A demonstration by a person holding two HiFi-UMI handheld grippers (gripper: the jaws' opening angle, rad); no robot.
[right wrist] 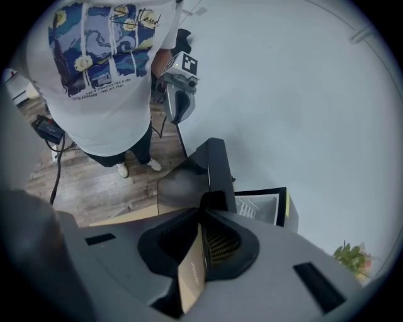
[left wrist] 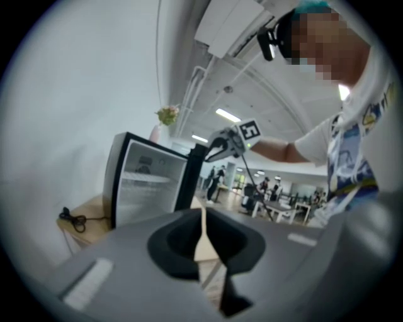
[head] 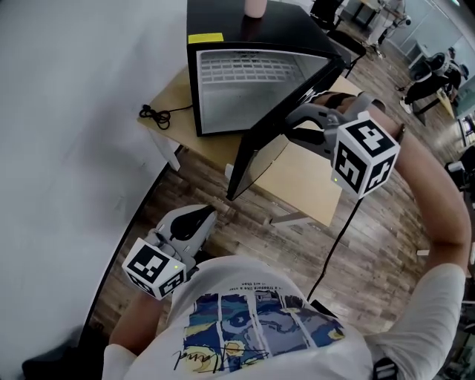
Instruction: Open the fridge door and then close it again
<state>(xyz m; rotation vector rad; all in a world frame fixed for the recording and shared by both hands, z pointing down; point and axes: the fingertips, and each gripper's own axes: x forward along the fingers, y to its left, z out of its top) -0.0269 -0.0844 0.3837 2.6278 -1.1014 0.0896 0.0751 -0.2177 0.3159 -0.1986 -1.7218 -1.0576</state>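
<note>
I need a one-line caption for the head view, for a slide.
Right gripper holds the edge of the open fridge door while the left gripper hangs low, empty.

Bright even light; ceiling strip lights [left wrist: 228,115] glare; gripper views fisheye, dark corners, blurred edges.

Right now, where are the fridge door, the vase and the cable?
fridge door [head: 254,152]: head view, lower half of its black edge.
vase [head: 254,7]: head view, pink body.
cable [head: 149,113]: head view, coiled part.
</note>
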